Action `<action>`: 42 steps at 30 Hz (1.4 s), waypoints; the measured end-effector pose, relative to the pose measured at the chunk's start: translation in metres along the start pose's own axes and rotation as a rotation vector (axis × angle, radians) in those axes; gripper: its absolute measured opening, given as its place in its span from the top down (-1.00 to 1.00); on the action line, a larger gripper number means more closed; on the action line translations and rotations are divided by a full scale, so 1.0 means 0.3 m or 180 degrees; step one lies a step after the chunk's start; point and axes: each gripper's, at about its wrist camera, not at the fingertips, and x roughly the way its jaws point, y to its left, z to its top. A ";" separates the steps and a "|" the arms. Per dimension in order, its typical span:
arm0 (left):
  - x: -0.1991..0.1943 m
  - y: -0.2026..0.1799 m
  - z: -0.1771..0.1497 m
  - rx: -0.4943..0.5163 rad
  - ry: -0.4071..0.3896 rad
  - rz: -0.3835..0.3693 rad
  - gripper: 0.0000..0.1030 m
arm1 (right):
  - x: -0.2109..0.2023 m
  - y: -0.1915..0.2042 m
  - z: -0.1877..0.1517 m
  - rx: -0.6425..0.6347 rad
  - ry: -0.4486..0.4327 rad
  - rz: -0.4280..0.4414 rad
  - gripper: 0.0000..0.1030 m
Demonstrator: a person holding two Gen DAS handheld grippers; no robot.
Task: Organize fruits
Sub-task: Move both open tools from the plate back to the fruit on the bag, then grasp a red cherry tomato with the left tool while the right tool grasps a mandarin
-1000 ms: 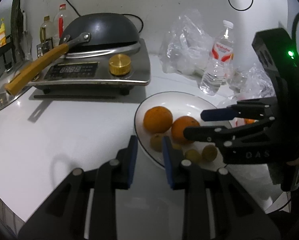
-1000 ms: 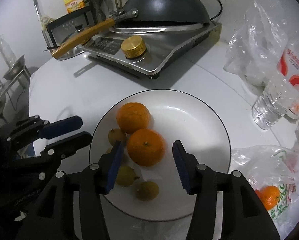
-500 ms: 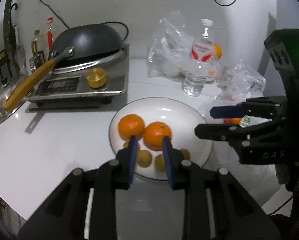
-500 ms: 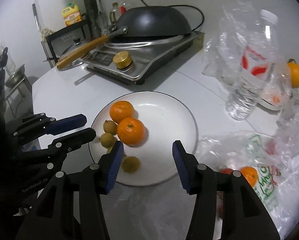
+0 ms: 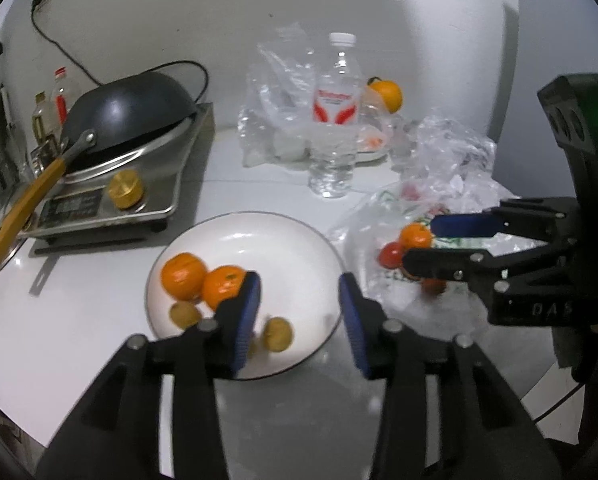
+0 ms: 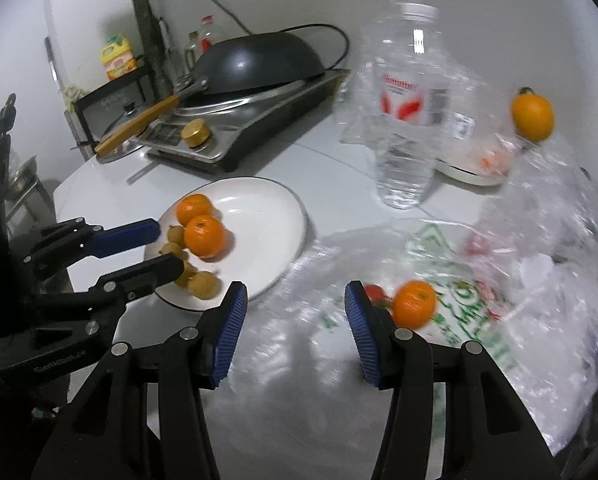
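Left gripper (image 5: 299, 300): blue-padded jaws have just been opening, nothing between them, hovering over the round white ceramic plate (image 5: 295, 240). Right gripper (image 6: 293, 322): jaws apart and empty, above the crumpled clear plastic bag with green print (image 6: 459, 304). On the plate lie two oranges (image 5: 183, 274) and several small brownish-yellow round fruits (image 5: 277, 334). In the bag, an orange mandarin (image 6: 414, 304) sits beside a small red fruit (image 6: 375, 292). Behind stands a clear plastic water bottle (image 6: 409, 120); a black wok (image 5: 127, 114) rests on a steel cooker at left.
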 end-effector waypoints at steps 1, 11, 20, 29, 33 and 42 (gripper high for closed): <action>0.001 -0.013 0.004 0.0018 0.0000 -0.0011 0.10 | -0.008 -0.017 -0.007 0.0025 -0.0010 -0.0019 -0.04; 0.023 -0.132 0.034 0.0204 0.0014 -0.0106 0.01 | -0.059 -0.155 -0.077 0.0241 -0.0052 -0.0154 -0.04; 0.053 -0.202 0.042 0.0322 0.0097 -0.0132 0.01 | -0.068 -0.243 -0.117 0.0379 -0.0048 -0.0179 -0.03; 0.081 -0.232 0.059 0.0350 0.0141 -0.0037 0.01 | -0.024 -0.297 -0.107 0.0427 -0.0032 -0.0071 -0.03; 0.089 -0.245 0.067 0.0353 0.0129 -0.0004 0.01 | 0.006 -0.315 -0.092 0.0440 -0.0012 -0.0013 -0.03; 0.131 -0.229 0.076 0.0310 0.0179 0.0030 0.01 | 0.106 -0.319 -0.055 0.0407 0.0118 0.0099 -0.03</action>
